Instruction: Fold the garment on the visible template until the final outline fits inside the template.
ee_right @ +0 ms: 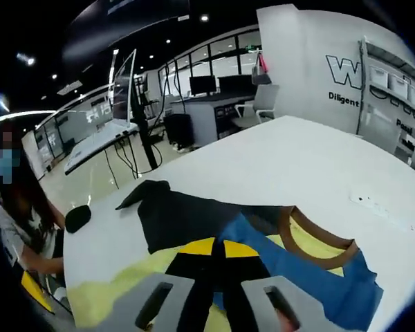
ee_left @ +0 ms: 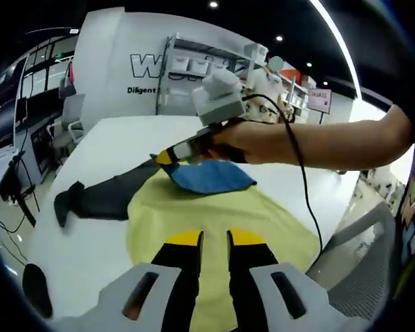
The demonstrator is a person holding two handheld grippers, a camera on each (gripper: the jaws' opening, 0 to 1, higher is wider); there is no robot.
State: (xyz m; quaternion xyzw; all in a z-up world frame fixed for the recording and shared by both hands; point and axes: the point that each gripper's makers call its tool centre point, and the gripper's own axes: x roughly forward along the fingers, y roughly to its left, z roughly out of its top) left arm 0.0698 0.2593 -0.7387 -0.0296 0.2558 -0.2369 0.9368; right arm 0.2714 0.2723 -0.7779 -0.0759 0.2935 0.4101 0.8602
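Observation:
A garment lies on a white table (ee_left: 90, 149), partly over a yellow template mat (ee_left: 221, 221). Its dark sleeve (ee_left: 90, 197) stretches left off the mat, and a blue part (ee_left: 211, 176) rests on the mat's far side. In the right gripper view the dark body (ee_right: 180, 218), the blue part (ee_right: 311, 277) and a brown collar (ee_right: 318, 242) show. My right gripper (ee_right: 218, 247), held by a hand, is shut on the garment's edge where blue meets dark (ee_left: 171, 155). My left gripper (ee_left: 215, 238) hovers over the near part of the mat, jaws slightly apart, with nothing between them.
A small black object (ee_left: 38, 290) (ee_right: 77, 218) lies near the table's edge. A person (ee_right: 21, 235) sits beside that edge. A grey chair (ee_left: 363, 277) stands at the near right. Shelves (ee_left: 207, 66) line the far wall, and desks with monitors (ee_right: 207, 86) stand beyond.

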